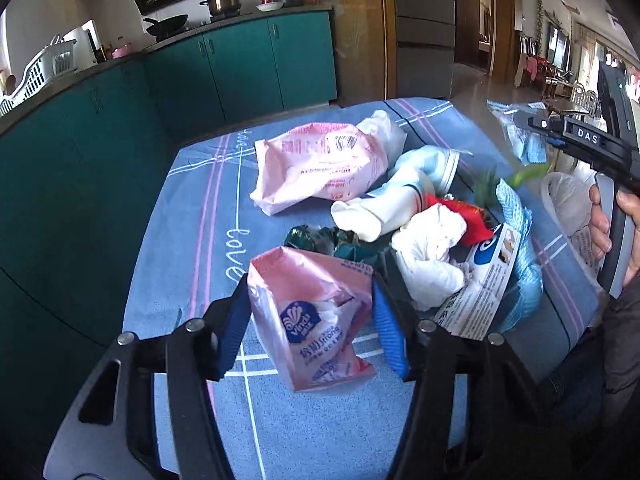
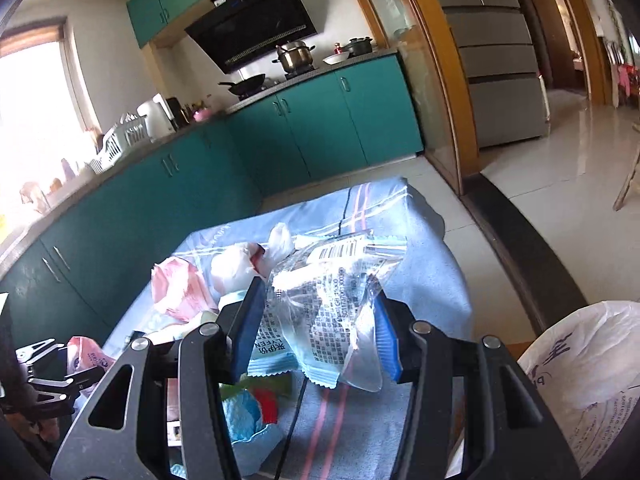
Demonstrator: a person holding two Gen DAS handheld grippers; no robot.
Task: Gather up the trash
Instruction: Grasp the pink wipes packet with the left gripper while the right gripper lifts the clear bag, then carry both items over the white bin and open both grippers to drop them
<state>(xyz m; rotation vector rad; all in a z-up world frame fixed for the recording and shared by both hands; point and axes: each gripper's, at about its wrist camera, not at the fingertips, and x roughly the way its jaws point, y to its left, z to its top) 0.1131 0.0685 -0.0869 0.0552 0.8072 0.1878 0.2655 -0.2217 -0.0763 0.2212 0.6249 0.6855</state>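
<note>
1. One table (image 1: pixel 192 240) under a blue striped cloth carries a trash heap (image 1: pixel 432 232) at its right.
2. Left tool (image 1: pixel 310 312) grips a pink tissue wrapper (image 1: pixel 316 312), near edge.
3. Right tool (image 2: pixel 320 320) clamps a clear printed wrapper (image 2: pixel 332 292), near a white bag (image 2: pixel 592 364).
</note>
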